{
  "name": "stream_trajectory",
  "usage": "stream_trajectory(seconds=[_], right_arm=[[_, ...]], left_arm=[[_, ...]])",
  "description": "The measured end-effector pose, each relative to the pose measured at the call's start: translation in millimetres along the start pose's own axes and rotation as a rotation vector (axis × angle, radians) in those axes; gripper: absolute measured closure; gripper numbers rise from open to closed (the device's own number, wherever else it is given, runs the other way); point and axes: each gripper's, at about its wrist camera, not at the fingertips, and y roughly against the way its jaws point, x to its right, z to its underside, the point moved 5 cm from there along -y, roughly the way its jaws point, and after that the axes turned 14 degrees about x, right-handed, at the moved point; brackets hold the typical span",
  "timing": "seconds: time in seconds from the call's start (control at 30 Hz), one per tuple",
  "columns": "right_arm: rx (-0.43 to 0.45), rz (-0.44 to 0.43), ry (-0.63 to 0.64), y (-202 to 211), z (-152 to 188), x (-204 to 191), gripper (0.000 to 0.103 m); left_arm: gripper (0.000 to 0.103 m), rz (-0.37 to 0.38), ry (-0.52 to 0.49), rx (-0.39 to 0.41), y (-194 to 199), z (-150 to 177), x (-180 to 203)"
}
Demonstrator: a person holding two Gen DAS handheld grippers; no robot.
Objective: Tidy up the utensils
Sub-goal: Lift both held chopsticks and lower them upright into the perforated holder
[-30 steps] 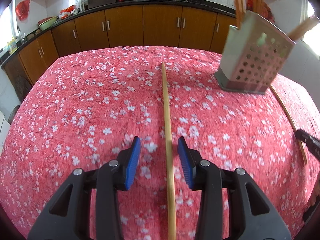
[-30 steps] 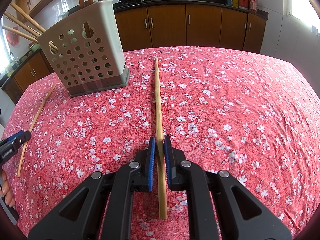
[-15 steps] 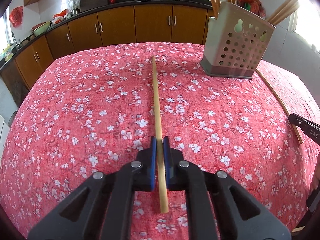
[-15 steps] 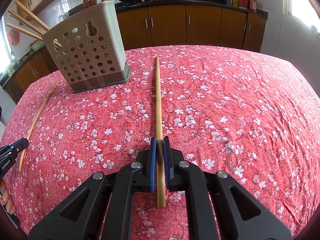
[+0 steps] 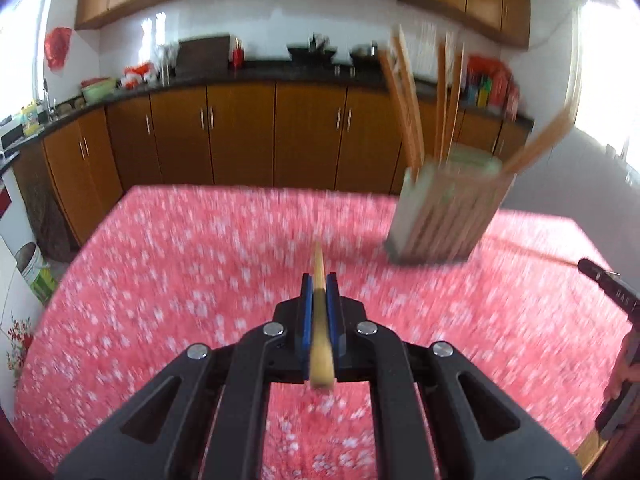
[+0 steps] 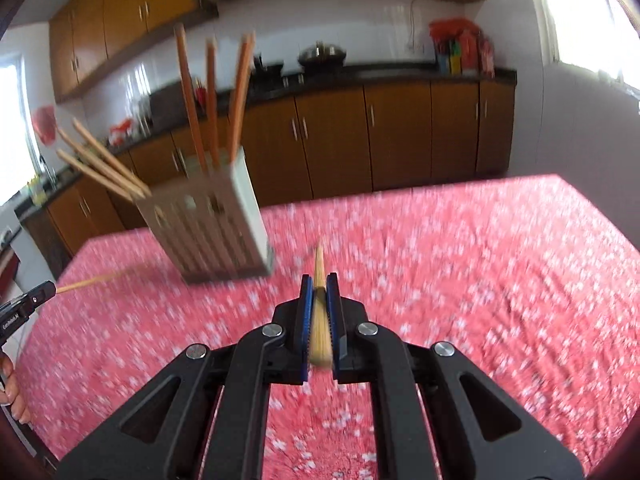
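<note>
Both chopsticks have come up off the red flowered cloth since a second ago, when they lay flat on it; the left jaws, then wide apart either side of their stick, have just been closing. Now my left gripper is clamped on its chopstick, blue pads pressed to both sides, the thick end poking back toward me and the thin tip pointing ahead. My right gripper is likewise pinched tight on the second chopstick.

These sticks are light, stiff and smooth, so I judge they can pivot or slide between the pads. Both are held close to the butt end, which leaves a long lever in front; a hold nearer the middle would steady the tip.

Ahead and to the right of my left gripper stands the perforated holder, several chopsticks already upright or leaning in it; from the right gripper it sits ahead to the left. Everything is blurred.
</note>
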Motion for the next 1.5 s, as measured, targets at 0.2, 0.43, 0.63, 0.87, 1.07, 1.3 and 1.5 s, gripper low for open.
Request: stream_trajectory(seconds=[0.2,0.43,0.63,0.87,1.07,1.3,1.5], right_arm=[[0.07,-0.019,0.009,12,-28,-6,0.095],[0.141,-0.061,0.004,23,-60,-19,0.095],[0.218,-0.142,0.016,32,-95,-46,0.095],[0.35,-0.222,0.014,48,-142,-68,0.095],[0.438,-0.231,0.006,44,-168,-77,0.095],[0.46,-0.209,0.023,16,-168,-84,0.095],[0.407,-0.186,0.059,-19,-149,-86,0.095]], left_arm=[[0.095,0.018,0.027,0.091,15,-41,-2],[0.095,0.055,-0.015,0.138,25,-69,11],[0.095,0.12,-0.018,0.188,35,-94,31],[0.095,0.212,-0.012,0.279,48,-136,66],[0.095,0.233,-0.005,0.365,47,-170,90],[0.095,0.215,0.006,0.417,23,-195,104],[0.095,0.19,0.01,0.398,-19,-184,107]])
